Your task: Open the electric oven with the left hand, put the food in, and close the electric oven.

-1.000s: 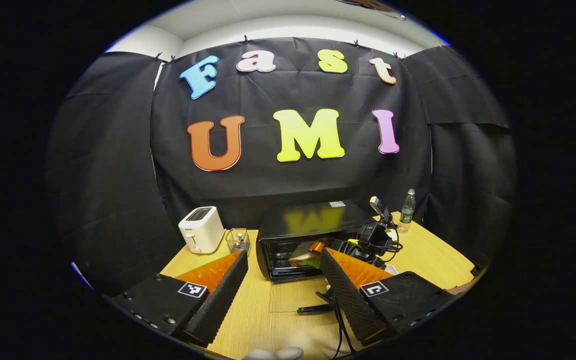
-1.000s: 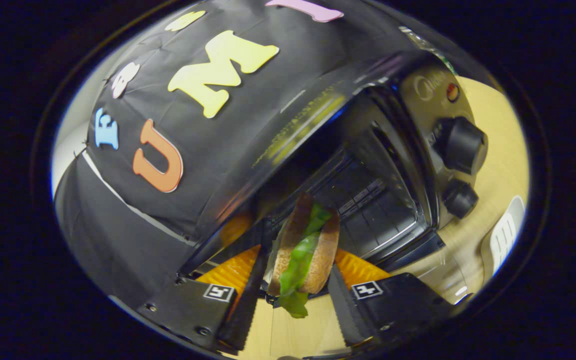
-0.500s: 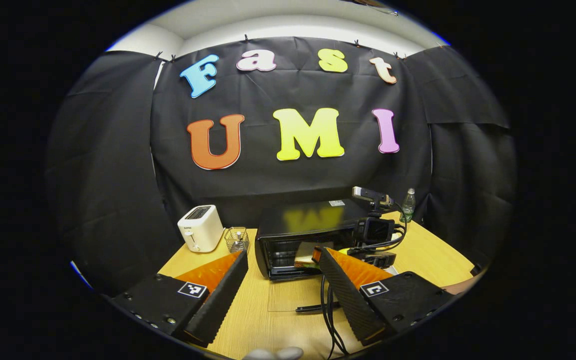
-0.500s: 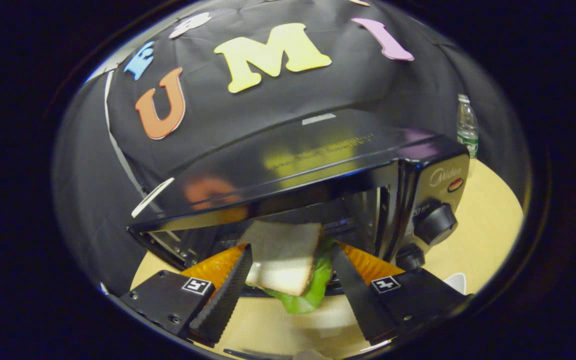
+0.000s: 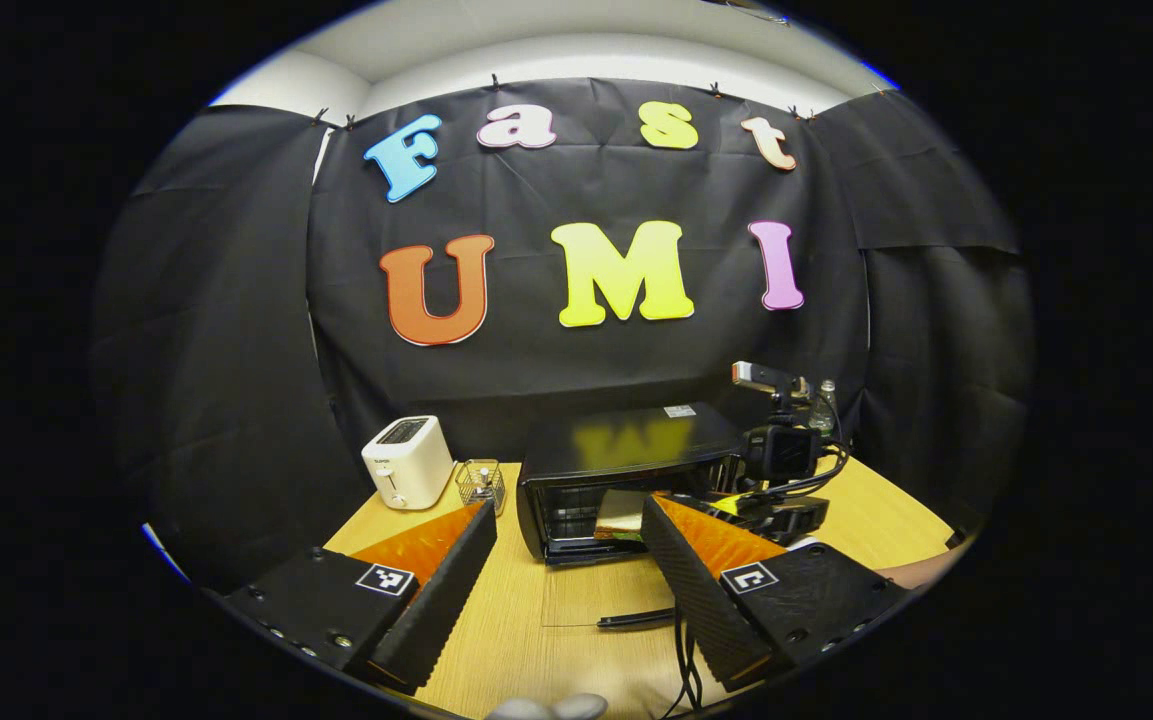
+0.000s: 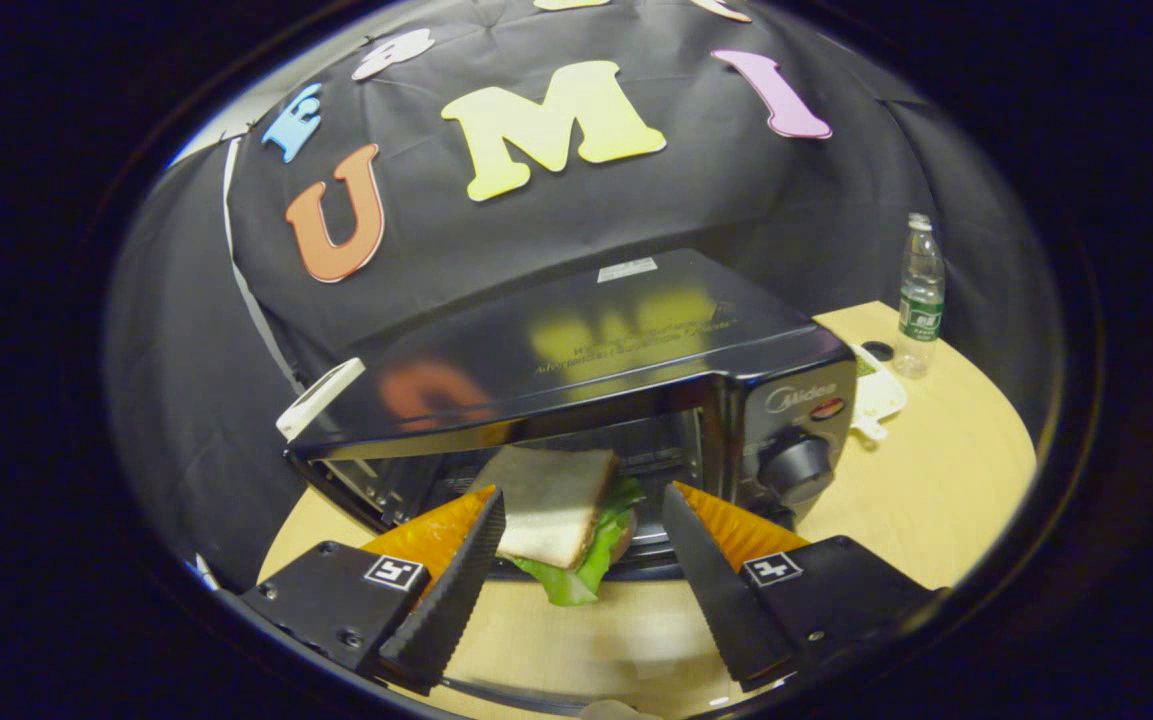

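The right claw (image 6: 581, 545) stands open, its fingers spread either side of a toasted-bread sandwich with green lettuce (image 6: 556, 515); whether the left finger touches the bread is hard to tell. The sandwich sits at the mouth of the glossy black electric oven (image 6: 616, 345), whose glass door (image 5: 586, 592) lies folded down onto the pale wooden worktop (image 6: 936, 470). The left claw (image 5: 566, 560) hangs open and empty, well back from the oven, facing it across the worktop.
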Action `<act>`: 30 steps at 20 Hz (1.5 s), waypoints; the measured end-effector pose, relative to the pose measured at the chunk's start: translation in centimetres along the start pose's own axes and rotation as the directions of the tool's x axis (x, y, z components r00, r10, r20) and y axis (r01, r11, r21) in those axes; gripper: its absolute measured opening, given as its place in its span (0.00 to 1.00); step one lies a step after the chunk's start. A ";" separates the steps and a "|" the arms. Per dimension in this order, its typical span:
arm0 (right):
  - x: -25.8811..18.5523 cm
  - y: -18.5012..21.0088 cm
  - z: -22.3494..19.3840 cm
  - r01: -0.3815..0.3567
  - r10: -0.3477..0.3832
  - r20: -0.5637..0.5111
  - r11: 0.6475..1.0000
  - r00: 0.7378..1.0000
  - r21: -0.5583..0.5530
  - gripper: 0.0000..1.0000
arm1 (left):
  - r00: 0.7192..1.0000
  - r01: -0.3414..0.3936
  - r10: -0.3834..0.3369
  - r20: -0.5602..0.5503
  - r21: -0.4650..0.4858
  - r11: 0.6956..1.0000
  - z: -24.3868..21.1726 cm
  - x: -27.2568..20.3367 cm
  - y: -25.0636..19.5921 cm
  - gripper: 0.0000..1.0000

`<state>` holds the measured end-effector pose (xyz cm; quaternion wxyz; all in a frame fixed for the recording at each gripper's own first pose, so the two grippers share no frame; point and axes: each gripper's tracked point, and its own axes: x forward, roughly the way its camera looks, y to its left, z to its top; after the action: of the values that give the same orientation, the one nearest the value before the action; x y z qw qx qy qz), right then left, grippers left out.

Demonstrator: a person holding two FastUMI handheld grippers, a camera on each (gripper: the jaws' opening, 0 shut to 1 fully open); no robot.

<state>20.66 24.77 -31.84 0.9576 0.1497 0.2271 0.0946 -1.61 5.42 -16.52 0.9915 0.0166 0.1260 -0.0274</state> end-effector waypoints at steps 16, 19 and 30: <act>-21.0 -10.7 8.8 0.096 -0.061 0.192 0.979 0.979 -0.180 1.00 | 0.994 0.008 -0.005 -0.111 0.033 0.999 -11.1 1.8 -4.5 0.95; -25.0 -12.9 10.2 0.127 -0.084 0.213 0.972 0.973 -0.196 0.96 | 0.982 0.016 -0.015 -0.186 0.001 1.000 -15.3 2.9 -6.3 0.95; -32.4 -18.6 10.2 0.239 -0.210 0.158 0.952 0.965 -0.191 1.00 | 0.940 0.017 -0.038 -0.340 -0.063 0.998 -25.1 7.5 -10.3 0.96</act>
<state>-0.98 -3.20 -16.15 0.9857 0.0279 0.1659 -0.0022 -1.27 -4.20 -42.97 0.9543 -0.0100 0.2966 -0.0343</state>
